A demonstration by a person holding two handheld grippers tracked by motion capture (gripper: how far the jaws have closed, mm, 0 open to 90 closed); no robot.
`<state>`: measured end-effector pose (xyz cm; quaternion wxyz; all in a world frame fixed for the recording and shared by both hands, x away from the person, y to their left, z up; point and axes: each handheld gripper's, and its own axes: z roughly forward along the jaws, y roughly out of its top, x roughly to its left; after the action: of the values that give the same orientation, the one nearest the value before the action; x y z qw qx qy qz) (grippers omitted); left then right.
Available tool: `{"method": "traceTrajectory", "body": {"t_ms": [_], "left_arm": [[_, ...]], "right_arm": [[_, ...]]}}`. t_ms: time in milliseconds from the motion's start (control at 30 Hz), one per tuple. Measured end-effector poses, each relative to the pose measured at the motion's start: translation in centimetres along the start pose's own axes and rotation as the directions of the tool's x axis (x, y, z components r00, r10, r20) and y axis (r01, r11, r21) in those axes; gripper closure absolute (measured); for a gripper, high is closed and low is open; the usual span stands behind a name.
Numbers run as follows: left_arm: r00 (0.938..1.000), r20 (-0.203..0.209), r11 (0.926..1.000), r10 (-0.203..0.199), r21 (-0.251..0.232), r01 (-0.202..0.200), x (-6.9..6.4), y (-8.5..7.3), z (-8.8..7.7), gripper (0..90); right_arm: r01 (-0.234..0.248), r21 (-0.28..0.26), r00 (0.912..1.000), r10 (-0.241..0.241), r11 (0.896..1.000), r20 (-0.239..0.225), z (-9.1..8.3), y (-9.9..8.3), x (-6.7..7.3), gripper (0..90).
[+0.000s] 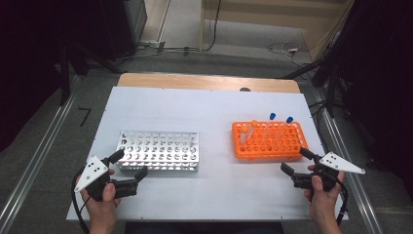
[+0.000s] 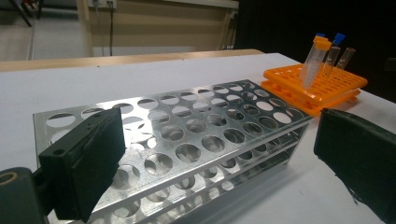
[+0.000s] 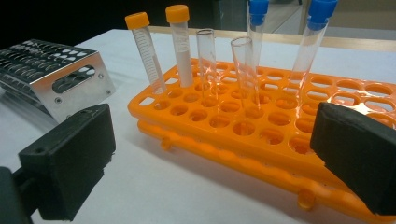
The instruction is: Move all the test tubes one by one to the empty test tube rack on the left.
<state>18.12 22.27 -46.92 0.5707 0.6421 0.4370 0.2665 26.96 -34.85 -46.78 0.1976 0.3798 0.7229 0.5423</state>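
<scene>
Orange rack (image 3: 261, 126) holds six tubes (image 3: 208, 60); metal rack (image 1: 159, 151) beside it is empty; left gripper (image 1: 127, 166) and right gripper (image 1: 295, 161) gape apart.

Shiny perforated metal rack (image 2: 187, 140); glossy orange plastic rack (image 3: 261, 126); matt white table (image 1: 195, 112).

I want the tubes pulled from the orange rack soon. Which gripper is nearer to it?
Right. The right gripper sits open just off the orange rack's near right corner. The left gripper is open at the metal rack, across the table.
</scene>
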Motion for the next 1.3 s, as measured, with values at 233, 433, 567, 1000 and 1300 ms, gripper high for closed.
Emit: {"method": "traceTrajectory", "body": {"t_ms": [233, 433, 567, 1000, 1300], "left_arm": [[1.0, 0.005, 1.0, 0.007, 0.005, -0.007, -0.1, -0.1, 0.2, 2.2], [1.0, 0.004, 0.9999, 0.009, 0.01, -0.009, -0.2, -0.1, 0.2, 2.2], [1.0, 0.001, 1.0, 0.006, 0.007, -0.006, -0.2, -0.1, 0.1, 2.3], [1.0, 0.005, 1.0, 0.003, 0.006, -0.003, -0.3, -0.1, 0.2, 2.3], [1.0, 0.01, 1.0, 0.0, 0.007, 0.0, -0.2, -0.1, 0.3, 2.3]], "right_arm": [[-0.002, 0.011, 0.9999, 0.002, 1.0, 0.017, -0.3, 0.3, 0.1, 0.0], [-0.018, 0.026, 0.9994, 0.018, 0.999, 0.03, -0.3, 1.2, -0.1, 0.0], [0.003, 0.044, 0.9986, -0.005, 0.999, 0.052, 0.1, 2.0, -0.2, 3.5], [-0.028, 0.129, 0.996, 0.017, 0.991, 0.088, 4.8, 2.7, -1.6, 36.0], [-0.021, 0.175, 0.9962, 0.006, 0.984, 0.087, 7.2, 2.2, -2.4, 57.0]]}}
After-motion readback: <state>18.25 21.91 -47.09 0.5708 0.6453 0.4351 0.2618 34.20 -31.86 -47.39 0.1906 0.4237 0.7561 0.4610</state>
